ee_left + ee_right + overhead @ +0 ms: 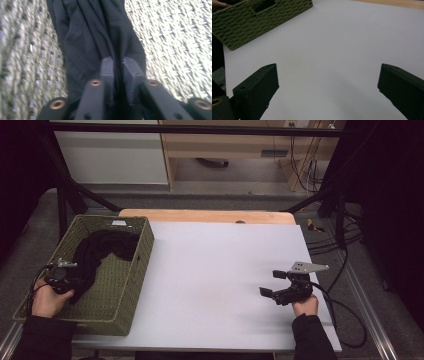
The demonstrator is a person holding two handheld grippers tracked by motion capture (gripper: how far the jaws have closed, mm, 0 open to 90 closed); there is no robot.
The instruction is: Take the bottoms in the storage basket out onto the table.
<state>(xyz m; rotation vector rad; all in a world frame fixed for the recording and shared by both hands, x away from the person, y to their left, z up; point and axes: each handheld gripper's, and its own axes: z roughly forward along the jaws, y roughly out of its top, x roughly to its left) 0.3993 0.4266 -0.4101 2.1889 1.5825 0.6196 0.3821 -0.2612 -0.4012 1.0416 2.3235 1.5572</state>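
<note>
Black cloth point(102, 251): a dark garment bunched in the woven basket point(131, 285), running from the basket's far middle toward its near left edge.
Long axis: far-to-near along the basket, ending at the left gripper point(61, 276).
Left gripper jaws: pressed together on a fold of the cloth point(100, 37), which runs straight away from the jaws in the left gripper view.
Basket: at the bench's point(215, 285) left edge, overhanging it a little.
Right gripper point(282, 287): near the bench's near right corner, jaws spread wide, nothing between them, well apart from the basket point(249, 20).
Nearer hand: the left, already holding; likely next is a lift toward the open bench.
</note>
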